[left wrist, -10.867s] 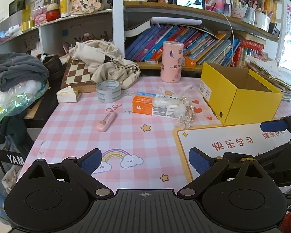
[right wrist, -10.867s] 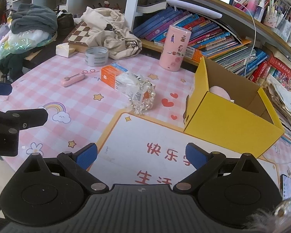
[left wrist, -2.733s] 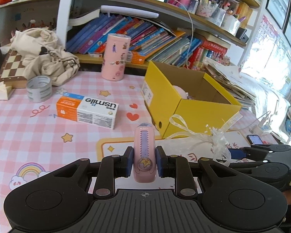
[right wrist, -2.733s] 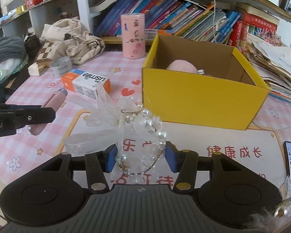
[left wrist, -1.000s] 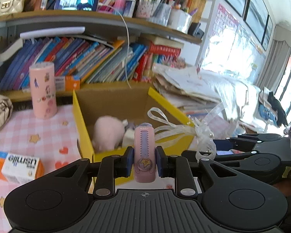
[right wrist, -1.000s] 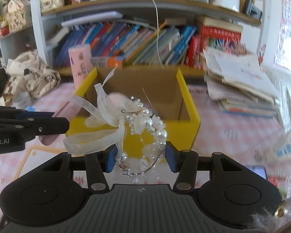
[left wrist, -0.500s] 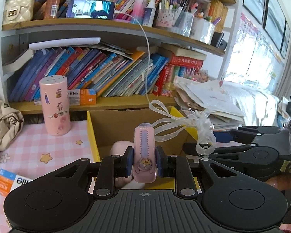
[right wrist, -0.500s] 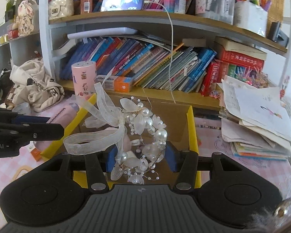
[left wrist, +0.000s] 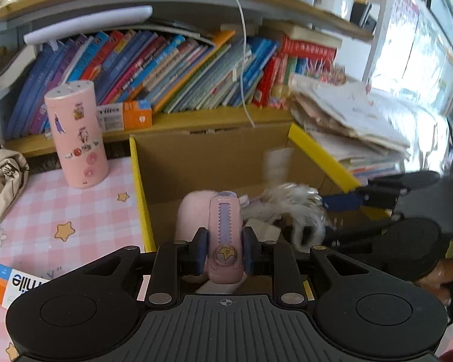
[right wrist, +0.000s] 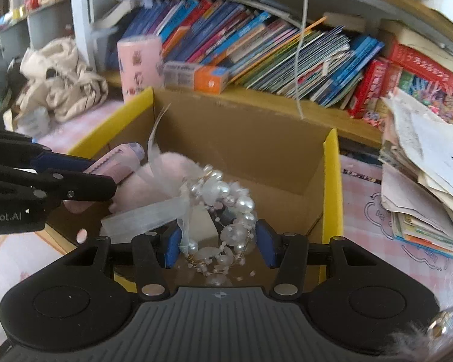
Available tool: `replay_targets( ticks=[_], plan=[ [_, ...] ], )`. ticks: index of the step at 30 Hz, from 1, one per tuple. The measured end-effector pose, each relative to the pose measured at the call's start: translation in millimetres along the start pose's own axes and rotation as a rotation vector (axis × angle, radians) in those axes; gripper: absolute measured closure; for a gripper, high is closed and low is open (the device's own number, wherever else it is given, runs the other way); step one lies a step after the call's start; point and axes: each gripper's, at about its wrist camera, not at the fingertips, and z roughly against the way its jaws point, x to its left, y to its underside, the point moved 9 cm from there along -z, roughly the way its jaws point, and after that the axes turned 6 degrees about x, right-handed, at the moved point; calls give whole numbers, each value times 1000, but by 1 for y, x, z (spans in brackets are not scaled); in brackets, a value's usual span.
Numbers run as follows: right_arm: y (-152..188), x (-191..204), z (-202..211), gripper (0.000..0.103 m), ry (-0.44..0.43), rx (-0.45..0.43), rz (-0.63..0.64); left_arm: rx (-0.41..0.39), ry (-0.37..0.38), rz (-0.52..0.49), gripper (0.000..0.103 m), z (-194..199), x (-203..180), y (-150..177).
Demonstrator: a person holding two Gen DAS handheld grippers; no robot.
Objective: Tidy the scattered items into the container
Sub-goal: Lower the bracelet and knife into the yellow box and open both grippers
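Both grippers have dropped into the yellow box [left wrist: 317, 147]: left gripper [left wrist: 225, 252] clenches the pink utility knife [left wrist: 225, 235]; right gripper [right wrist: 220, 242], now spread, releases the pearl bracelet [right wrist: 226, 211].

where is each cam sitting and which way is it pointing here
Left wrist: rides the left gripper, looking forward and down into the yellow box; its fingers clamp a pink utility knife, and the right gripper enters from the right.
Right wrist: rides the right gripper, facing the same box; a pearl bracelet sits between its fingers, and the left gripper enters from the left.
Shared: box, bookshelf, pink canister, both grippers.
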Motion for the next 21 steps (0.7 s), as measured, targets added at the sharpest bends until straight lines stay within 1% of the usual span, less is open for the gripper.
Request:
replay_targets(
  ticks=[7,15,21],
  plan=[
    [-4,-1,-19,55,-22,56,40,51,-17,-23,80,-14,2,6],
    [-3,-1,-34,55,-62,120,36,65,-31,-78,80,-19,-4,6],
    [-3,-2,-36,55,-75,131,23,67,-46,-102,80,-21,-6,7]
  ],
)
